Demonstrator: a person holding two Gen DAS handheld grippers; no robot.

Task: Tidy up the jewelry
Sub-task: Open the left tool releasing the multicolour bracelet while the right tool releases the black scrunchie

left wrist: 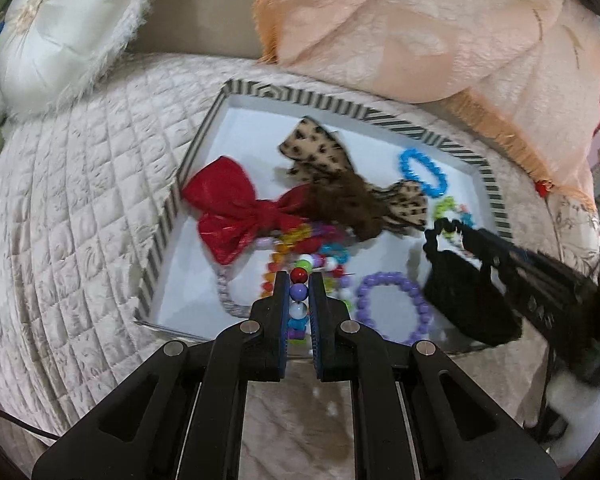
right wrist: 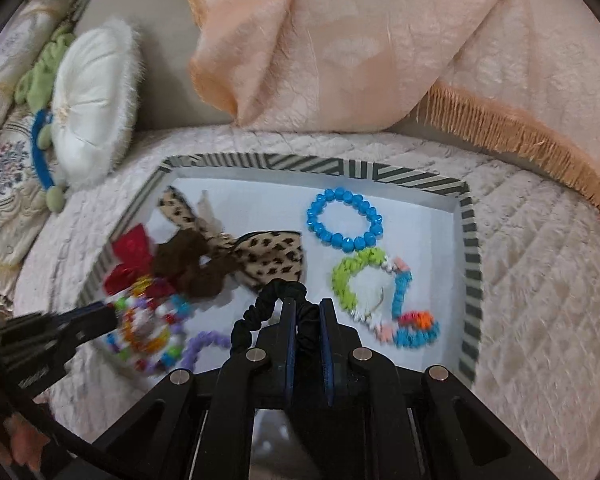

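Between the left gripper (left wrist: 299, 280) fingers runs a string of mixed beads (left wrist: 299, 290), red, purple and white, clenched from both sides just above the near edge of the striped tray (left wrist: 204, 132). These beads are hard and smooth, so they can roll or slip under the pads; taking the strand between two beads should hold better. Right gripper (right wrist: 308, 308) is closed on a black scrunchie (right wrist: 260, 312), soft, light and springy, best pinched through its gathered fabric. Both pieces hang over the tray's near side. Farther in lie a red bow (left wrist: 228, 208), a leopard bow (left wrist: 320, 152) and a blue bracelet (right wrist: 344, 218) on the right, on a quilted bed
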